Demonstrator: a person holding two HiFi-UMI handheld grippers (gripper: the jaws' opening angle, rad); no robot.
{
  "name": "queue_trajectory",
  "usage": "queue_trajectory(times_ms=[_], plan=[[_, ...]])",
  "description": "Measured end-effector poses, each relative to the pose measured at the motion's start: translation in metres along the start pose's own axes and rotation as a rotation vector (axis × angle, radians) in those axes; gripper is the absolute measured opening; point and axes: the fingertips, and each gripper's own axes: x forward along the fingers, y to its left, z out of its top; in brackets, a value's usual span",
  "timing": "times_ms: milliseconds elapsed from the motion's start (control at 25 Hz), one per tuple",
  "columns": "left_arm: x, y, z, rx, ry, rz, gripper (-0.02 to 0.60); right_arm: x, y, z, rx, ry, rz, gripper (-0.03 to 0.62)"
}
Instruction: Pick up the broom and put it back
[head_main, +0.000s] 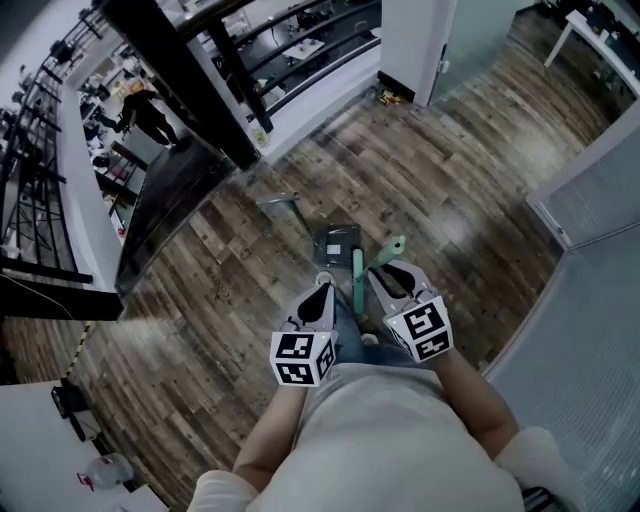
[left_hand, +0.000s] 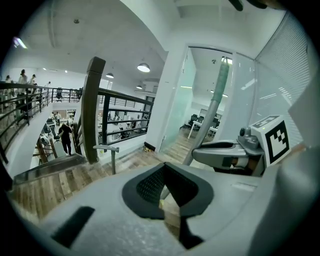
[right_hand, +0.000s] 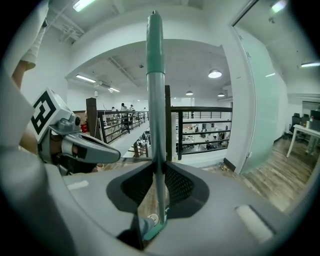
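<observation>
L gripper (left_hand: 165, 167): jaws together, nothing in them, idle just left of the R one. A grey long-handled dustpan (head_main: 337, 240) sits on the wood floor ahead of both. The pale-green plastic broom handle (right_hand: 156, 100) runs upright thru the R gripper (right_hand: 156, 167), jaws clamped on it. Step: pick-up looks done, now carrying. Next: take it to its spot, prob. by the dustpan, keep it vertical, release.
</observation>
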Motion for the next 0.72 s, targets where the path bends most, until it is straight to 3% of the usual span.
queue_trajectory(times_ms=[720], plan=[[-0.018,-0.035,0.0,0.001,-0.049,-0.052,0.006,-0.047,0.007,0.003,0.021,-0.059,-0.038,0.083]])
